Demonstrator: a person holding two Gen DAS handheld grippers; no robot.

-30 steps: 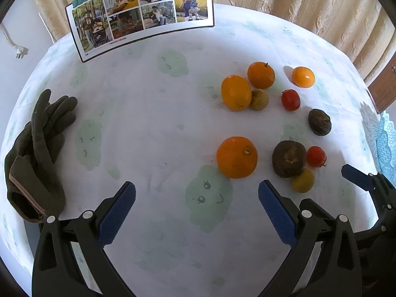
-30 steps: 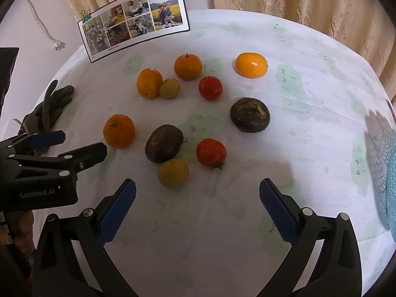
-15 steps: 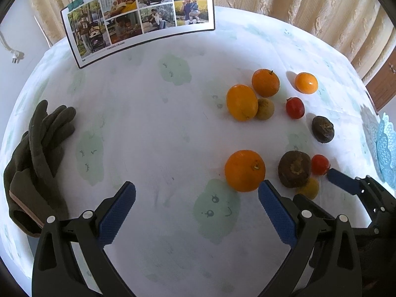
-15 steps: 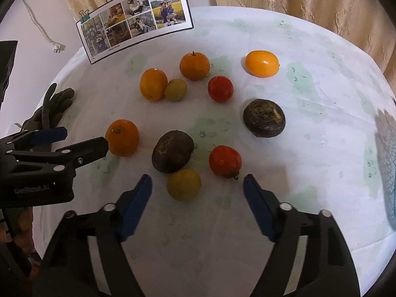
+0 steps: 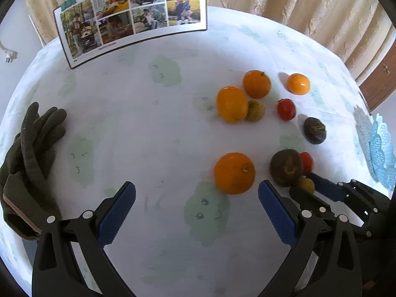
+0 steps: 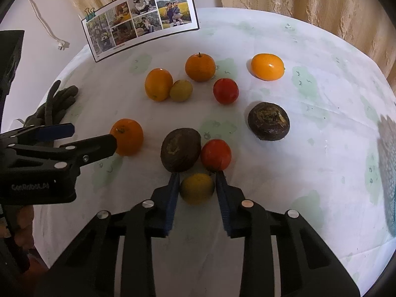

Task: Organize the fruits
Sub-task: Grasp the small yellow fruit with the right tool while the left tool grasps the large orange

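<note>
Between the right gripper's (image 6: 196, 180) blue pads sits the small yellow fruit (image 6: 196, 188), nearest of the pile, round with no long axis to favour. Its jaws have just been closing and now clamp the fruit, tips brushing the brown fruit (image 6: 180, 149) and tomato (image 6: 215, 155) behind. The left gripper (image 5: 196, 196) hangs wide open, empty, just short of the orange (image 5: 234, 173).
</note>
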